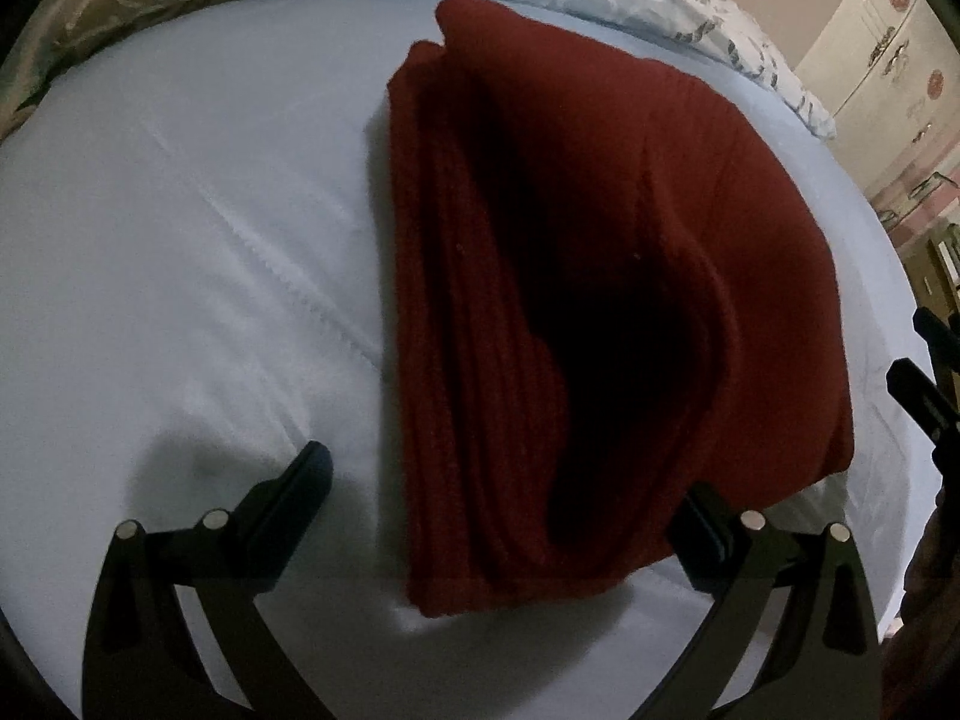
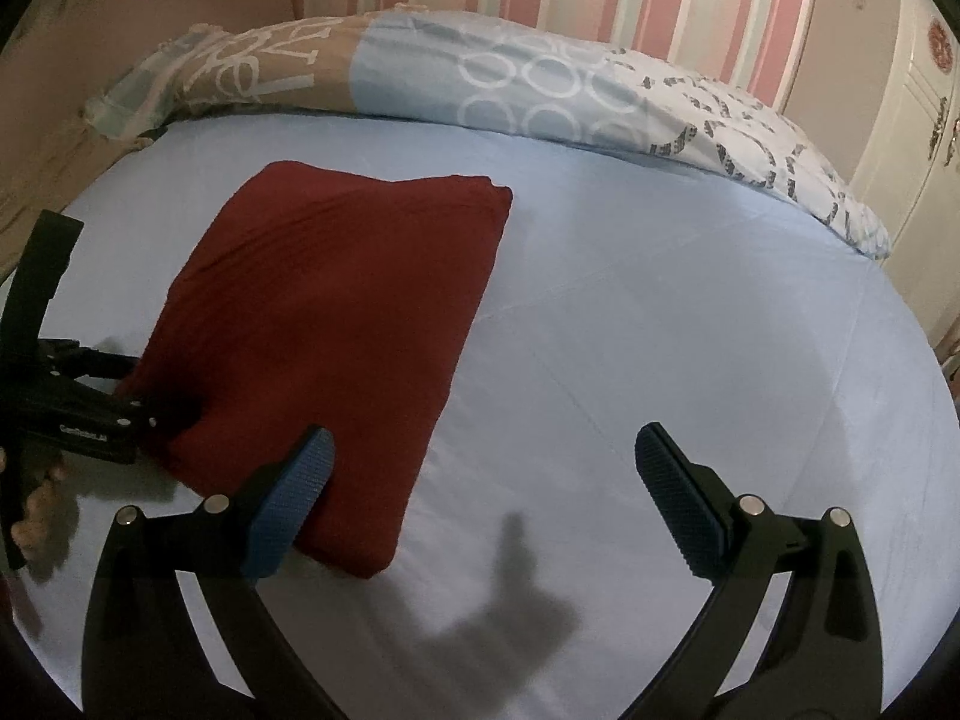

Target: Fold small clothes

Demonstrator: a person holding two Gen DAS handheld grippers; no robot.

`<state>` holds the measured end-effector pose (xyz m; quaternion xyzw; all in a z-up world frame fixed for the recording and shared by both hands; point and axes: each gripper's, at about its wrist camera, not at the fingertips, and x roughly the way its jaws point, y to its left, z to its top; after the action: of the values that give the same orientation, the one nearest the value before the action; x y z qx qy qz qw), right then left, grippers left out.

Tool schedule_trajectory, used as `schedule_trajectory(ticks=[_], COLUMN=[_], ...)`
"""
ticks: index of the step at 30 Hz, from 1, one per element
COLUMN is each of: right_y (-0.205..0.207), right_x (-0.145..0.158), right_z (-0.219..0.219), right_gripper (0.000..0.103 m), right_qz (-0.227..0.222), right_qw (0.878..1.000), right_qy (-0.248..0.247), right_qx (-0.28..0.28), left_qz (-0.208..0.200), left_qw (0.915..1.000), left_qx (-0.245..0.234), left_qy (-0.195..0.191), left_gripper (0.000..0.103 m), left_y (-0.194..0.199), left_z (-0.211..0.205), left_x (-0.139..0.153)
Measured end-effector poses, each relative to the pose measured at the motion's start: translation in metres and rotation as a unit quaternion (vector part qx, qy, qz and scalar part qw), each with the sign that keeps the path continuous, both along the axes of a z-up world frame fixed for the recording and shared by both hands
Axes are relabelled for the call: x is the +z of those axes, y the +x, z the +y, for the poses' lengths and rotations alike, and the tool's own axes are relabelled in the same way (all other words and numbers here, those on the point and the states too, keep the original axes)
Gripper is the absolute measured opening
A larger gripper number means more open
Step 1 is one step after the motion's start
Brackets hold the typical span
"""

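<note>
Both grippers stand with fingers spread wide, clamping nothing. Left gripper [image 1: 504,492] straddles the near edge of the folded red garment [image 1: 570,276], which lies on the pale blue sheet [image 1: 180,270]. Right gripper [image 2: 483,480] hovers at the garment's four o'clock corner, its left pad [image 2: 294,498] over the cloth.

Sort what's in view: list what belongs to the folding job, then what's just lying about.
Job:
red garment, folded on the bed sheet
left gripper, open
right gripper, open

Lying about:
patterned duvet
white wardrobe

Left hand-held gripper [image 1: 501,498] spread wide, right hand-held gripper [image 2: 483,468] likewise
</note>
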<state>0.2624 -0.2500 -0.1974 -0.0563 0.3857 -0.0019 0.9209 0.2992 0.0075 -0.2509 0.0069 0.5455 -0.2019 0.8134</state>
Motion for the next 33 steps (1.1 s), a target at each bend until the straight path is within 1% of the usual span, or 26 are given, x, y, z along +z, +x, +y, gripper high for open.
schedule_trajectory(ticks=[2,3,4,5,6,7,8,9,10,11,14,19,21,26,28,29,30,31,33], right_y=[0.002,0.003,0.004,0.004,0.004,0.005,0.006,0.008,0.01,0.012,0.024,0.06,0.07,0.079,0.082,0.083,0.083,0.083,0.083], right_x=[-0.001,-0.002,-0.003,-0.003,-0.004,-0.005,-0.006,-0.007,-0.009,-0.009,-0.007,-0.009,-0.015,-0.034,-0.041,-0.044,-0.047,-0.048,-0.047], right_z=[-0.001,-0.002,-0.001,-0.001,-0.001,0.0,0.0,-0.001,-0.002,-0.004,-0.008,-0.006,0.0,0.014,0.019,0.021,0.024,0.027,0.032], right_gripper=[0.1,0.1,0.1,0.1,0.1,0.1,0.1,0.1,0.1,0.1,0.1,0.1,0.1,0.1,0.099,0.097,0.093,0.091,0.09], right_qz=[0.002,0.003,0.003,0.002,0.002,0.003,0.004,0.006,0.009,0.011,0.012,0.031,0.046,0.074,0.085,0.09,0.093,0.092,0.087], right_qw=[1.0,1.0,1.0,1.0,1.0,1.0,1.0,1.0,1.0,1.0,0.999,0.996,0.995,0.991,0.988,0.988,0.987,0.986,0.988], right_qy=[0.009,0.013,0.016,0.016,0.016,0.016,0.016,0.017,0.021,0.027,0.046,0.079,0.087,0.108,0.118,0.121,0.125,0.128,0.119], right_qx=[-0.004,-0.005,-0.005,-0.005,-0.003,-0.001,0.001,0.001,-0.001,-0.003,-0.004,0.005,0.018,0.036,0.042,0.045,0.048,0.049,0.042], left_qz=[-0.005,-0.015,-0.022,-0.027,-0.024,-0.021,-0.024,-0.035,-0.04,-0.038,-0.025,-0.038,-0.037,-0.041,-0.041,-0.042,-0.044,-0.046,-0.049], left_qw=[0.9999,0.9996,0.9994,0.9992,0.9991,0.9988,0.9986,0.9978,0.9972,0.9974,0.9985,0.9972,0.9974,0.9966,0.9965,0.9963,0.9959,0.9955,0.9949], left_qx=[-0.002,-0.007,-0.011,-0.018,-0.036,-0.043,-0.046,-0.053,-0.056,-0.054,-0.047,-0.042,-0.035,-0.033,-0.033,-0.033,-0.034,-0.035,-0.032], left_qy=[0.011,0.021,0.025,0.023,0.003,-0.006,-0.002,0.018,0.027,0.028,0.012,0.049,0.051,0.063,0.065,0.067,0.072,0.075,0.082], left_gripper=[0.101,0.101,0.095,0.089,0.066,0.05,0.049,0.047,0.046,0.046,0.045,0.045,0.045,0.045,0.045,0.045,0.045,0.045,0.045], left_y=[0.003,0.001,0.0,-0.002,-0.005,-0.007,-0.009,-0.012,-0.014,-0.013,-0.005,-0.009,-0.01,-0.013,-0.009,-0.009,-0.009,-0.01,-0.009], left_z=[-0.011,-0.015,-0.017,-0.018,-0.021,-0.023,-0.025,-0.032,-0.035,-0.036,-0.034,-0.046,-0.045,-0.047,-0.053,-0.056,-0.058,-0.058,-0.064], left_x=[-0.001,-0.002,-0.002,0.0,0.003,0.005,0.008,0.011,0.011,0.011,0.011,0.014,0.014,0.015,0.015,0.015,0.016,0.015,0.016])
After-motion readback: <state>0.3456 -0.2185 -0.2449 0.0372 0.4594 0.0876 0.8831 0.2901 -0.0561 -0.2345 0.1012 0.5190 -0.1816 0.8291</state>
